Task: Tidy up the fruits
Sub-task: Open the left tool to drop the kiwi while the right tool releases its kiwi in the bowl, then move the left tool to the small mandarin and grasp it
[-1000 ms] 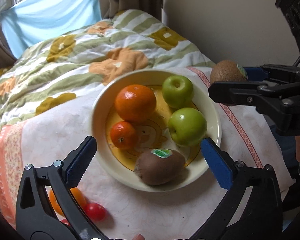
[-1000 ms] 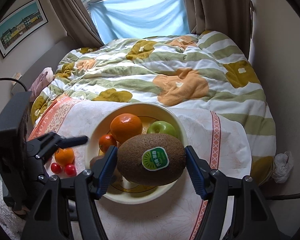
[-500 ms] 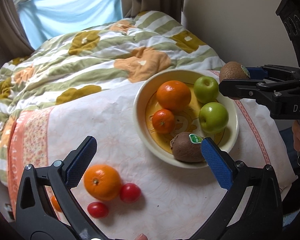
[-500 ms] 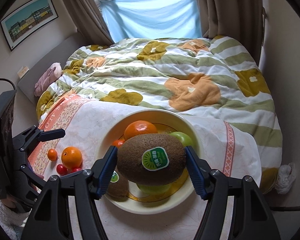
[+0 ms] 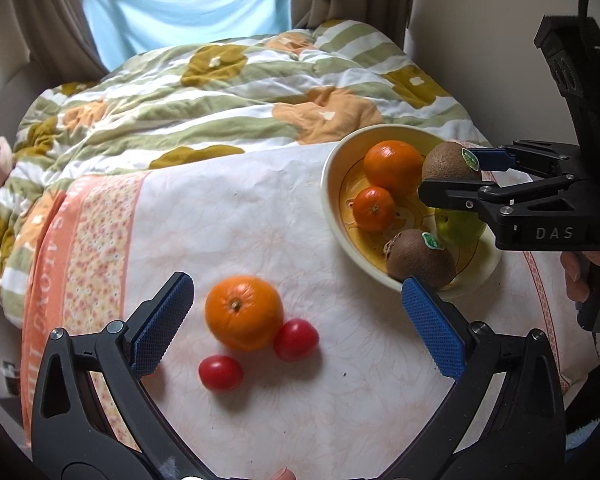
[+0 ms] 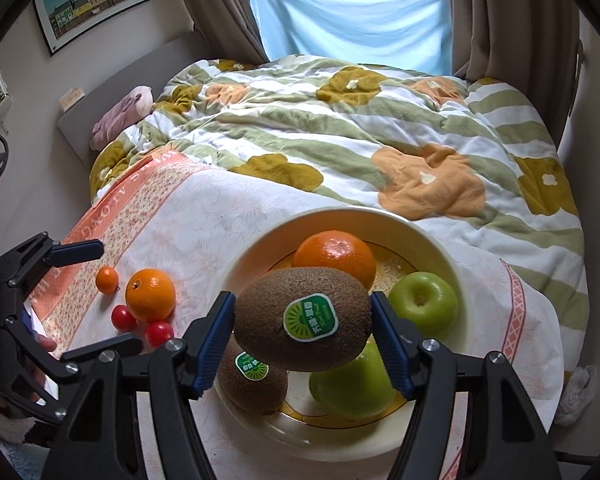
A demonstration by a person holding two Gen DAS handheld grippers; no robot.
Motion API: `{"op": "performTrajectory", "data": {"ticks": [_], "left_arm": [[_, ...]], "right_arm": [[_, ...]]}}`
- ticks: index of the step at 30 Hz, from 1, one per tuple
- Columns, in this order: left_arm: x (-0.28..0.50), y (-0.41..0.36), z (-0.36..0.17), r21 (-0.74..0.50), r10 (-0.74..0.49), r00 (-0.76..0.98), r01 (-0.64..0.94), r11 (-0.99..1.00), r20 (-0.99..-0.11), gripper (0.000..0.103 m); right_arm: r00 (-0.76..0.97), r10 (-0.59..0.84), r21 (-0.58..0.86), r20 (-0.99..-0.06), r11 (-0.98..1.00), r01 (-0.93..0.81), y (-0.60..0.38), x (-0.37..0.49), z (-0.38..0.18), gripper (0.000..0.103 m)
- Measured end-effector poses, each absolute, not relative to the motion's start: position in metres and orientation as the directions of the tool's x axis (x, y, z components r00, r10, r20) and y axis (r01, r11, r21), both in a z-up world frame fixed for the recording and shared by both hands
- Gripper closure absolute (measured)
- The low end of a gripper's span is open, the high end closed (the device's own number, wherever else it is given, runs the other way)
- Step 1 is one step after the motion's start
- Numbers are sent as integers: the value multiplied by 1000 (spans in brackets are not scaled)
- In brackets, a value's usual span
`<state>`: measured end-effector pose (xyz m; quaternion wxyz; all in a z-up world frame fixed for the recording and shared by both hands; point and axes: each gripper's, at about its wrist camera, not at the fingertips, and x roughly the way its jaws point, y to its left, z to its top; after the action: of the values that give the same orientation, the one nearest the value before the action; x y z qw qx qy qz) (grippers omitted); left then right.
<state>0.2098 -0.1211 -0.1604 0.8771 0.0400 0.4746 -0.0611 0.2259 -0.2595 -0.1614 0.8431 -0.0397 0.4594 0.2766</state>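
My right gripper [image 6: 302, 334] is shut on a brown kiwi [image 6: 304, 330] with a green sticker, held above the cream bowl [image 6: 452, 268]. In the left wrist view the same kiwi [image 5: 450, 166] hangs over the bowl [image 5: 330, 196] between the right gripper's fingers [image 5: 448, 194]. The bowl holds a large orange [image 5: 394, 166], a small mandarin [image 5: 374, 209], a second kiwi [image 5: 420, 258] and green apples [image 6: 424, 306]. My left gripper [image 5: 296, 320] is open above a loose orange [image 5: 243, 312] and two red tomatoes [image 5: 296, 339] on the white cloth.
A small mandarin [image 6: 107, 279] lies left of the loose orange [image 6: 150, 294] near the cloth's orange-patterned border [image 5: 76, 256]. A flowered quilt [image 5: 220, 92] covers the bed behind. A wall [image 5: 480, 40] stands close on the right.
My left gripper has swung left, away from the bowl, until the loose orange and tomatoes lie between its fingers. My right gripper has carried the kiwi inward over the bowl and a little lower.
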Motion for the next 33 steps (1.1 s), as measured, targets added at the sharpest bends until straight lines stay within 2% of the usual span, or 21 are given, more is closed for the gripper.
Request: {"op": "performTrajectory", "data": {"ticks": [9, 11, 12, 13, 22, 33], "left_arm": [[187, -108, -165, 17, -23, 540, 70, 997, -841, 0], [183, -107, -164, 17, -17, 542, 58, 998, -840, 0], [180, -106, -163, 14, -17, 541, 55, 998, -841, 0], [178, -105, -163, 12, -19, 540, 53, 999, -842, 0], [160, -100, -145, 14, -14, 558, 46, 999, -829, 0], [131, -64, -106, 0, -14, 625, 23, 1000, -781, 0]], "right_arm": [[438, 405, 132, -802, 837, -531, -252, 223, -180, 38], [452, 410, 125, -792, 834, -537, -252, 220, -180, 28], [460, 417, 129, -784, 834, -537, -254, 218, -179, 11], [470, 427, 139, -772, 835, -532, -257, 216, -176, 3], [516, 423, 138, -745, 855, -501, -270, 202, -155, 2], [557, 409, 122, -722, 869, -480, -270, 166, -101, 2]]}}
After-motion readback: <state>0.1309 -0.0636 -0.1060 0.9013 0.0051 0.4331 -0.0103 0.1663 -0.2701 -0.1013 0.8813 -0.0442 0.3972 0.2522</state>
